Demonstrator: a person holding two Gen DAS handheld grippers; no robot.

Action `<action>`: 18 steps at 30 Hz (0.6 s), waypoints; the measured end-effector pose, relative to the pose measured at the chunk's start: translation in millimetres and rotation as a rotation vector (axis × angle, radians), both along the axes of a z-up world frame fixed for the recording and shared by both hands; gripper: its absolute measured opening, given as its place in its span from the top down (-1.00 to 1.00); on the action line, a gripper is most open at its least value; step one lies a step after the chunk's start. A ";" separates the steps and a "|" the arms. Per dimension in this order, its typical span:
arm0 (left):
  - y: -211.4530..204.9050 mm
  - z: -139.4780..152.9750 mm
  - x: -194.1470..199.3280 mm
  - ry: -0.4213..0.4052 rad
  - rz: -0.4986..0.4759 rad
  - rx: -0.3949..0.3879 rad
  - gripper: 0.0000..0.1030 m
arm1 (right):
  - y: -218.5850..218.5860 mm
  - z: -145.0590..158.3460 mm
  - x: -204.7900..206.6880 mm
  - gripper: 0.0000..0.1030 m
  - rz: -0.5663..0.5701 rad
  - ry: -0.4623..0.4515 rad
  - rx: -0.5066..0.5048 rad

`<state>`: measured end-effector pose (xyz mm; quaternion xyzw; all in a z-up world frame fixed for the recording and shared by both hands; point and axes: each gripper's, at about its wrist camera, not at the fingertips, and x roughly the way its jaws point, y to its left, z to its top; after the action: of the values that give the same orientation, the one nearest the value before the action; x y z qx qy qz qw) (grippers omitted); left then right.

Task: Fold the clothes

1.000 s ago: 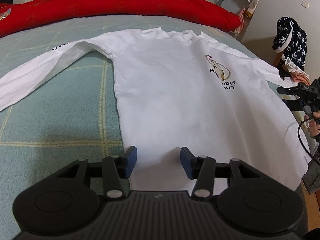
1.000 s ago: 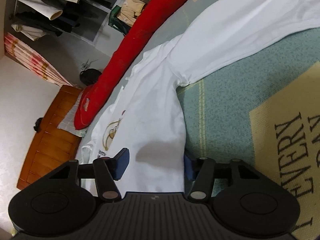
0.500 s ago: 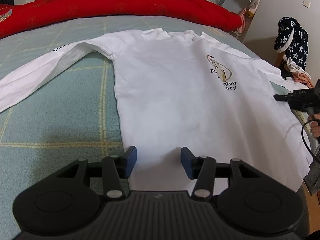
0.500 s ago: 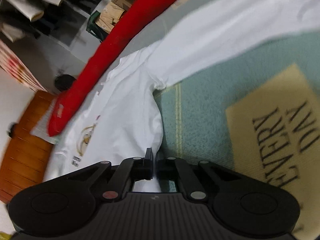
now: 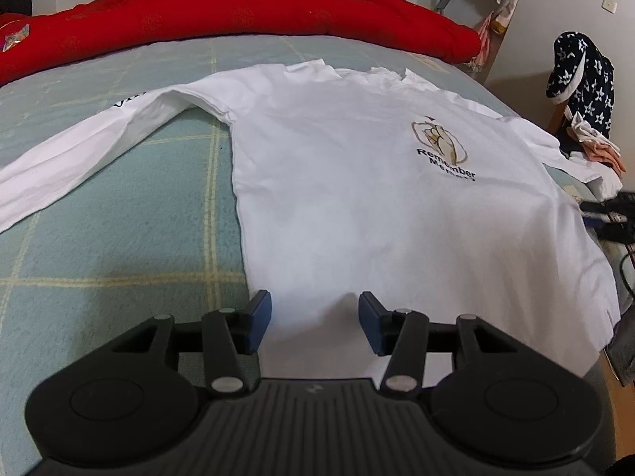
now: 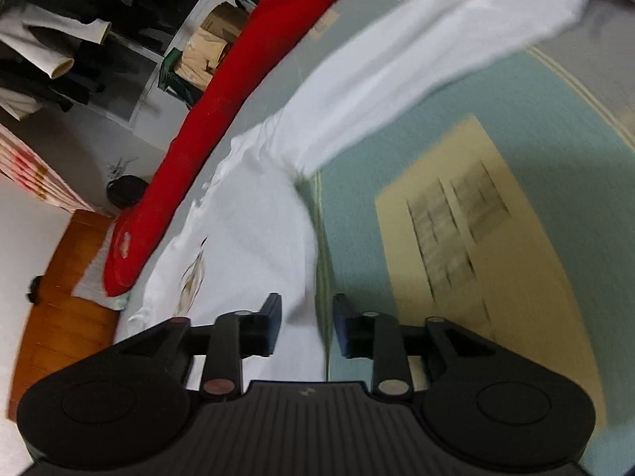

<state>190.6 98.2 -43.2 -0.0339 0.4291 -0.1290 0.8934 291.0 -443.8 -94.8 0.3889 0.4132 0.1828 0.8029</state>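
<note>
White shirt (image 5: 357, 206) lies flat, front up, on the bed (image 5: 119, 238), collar at the far end, hem near. Long sleeve (image 5: 79, 150) runs out to the left across the green checked cover; the other sleeve goes off the right edge of the bed. Chest print (image 5: 440, 146) on the right half: a hand drawing with dark lettering under it.

Left tongs (image 5: 314, 323) are over the near hem at the shirt's left side seam, jaws apart, nothing between the pads. Left pad sits about on the seam line, right pad over white cloth. Can't tell whether the tips touch the fabric.

Right tongs (image 6: 306, 323) straddle a side edge of the shirt (image 6: 254, 246): one pad over white cloth, the other over the green cover. Jaws have just been opening, gap is clear, no cloth pinched. This view is motion-blurred. A sleeve (image 6: 416, 75) stretches away toward the far right. A beige patch (image 6: 496, 258) with dark lettering, too smeared to read, lies on the cover right of the tongs.

Red quilt (image 5: 238, 16) is rolled along the far edge of the bed. Right of the bed: dark star-print garment (image 5: 579, 71) draped on a chair. Hanging clothes (image 6: 47, 39) and wood floor (image 6: 59, 277) in the background.
</note>
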 end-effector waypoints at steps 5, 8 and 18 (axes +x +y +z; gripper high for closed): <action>1.5 4.5 -14.1 0.001 0.011 -0.003 0.04 | 2.8 -10.2 -47.5 0.24 0.046 0.058 0.091; 1.0 5.1 -18.4 0.006 0.014 -0.004 0.04 | 7.6 -20.6 -65.0 0.22 0.097 0.084 0.154; -0.5 4.3 -25.3 0.018 0.035 -0.005 0.04 | -3.1 -46.8 -52.4 0.95 0.119 0.056 0.236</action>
<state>165.3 97.7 -38.9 -0.0446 0.4360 -0.1140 0.8916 238.6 -446.9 -141.6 0.4604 0.4335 0.2664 0.7274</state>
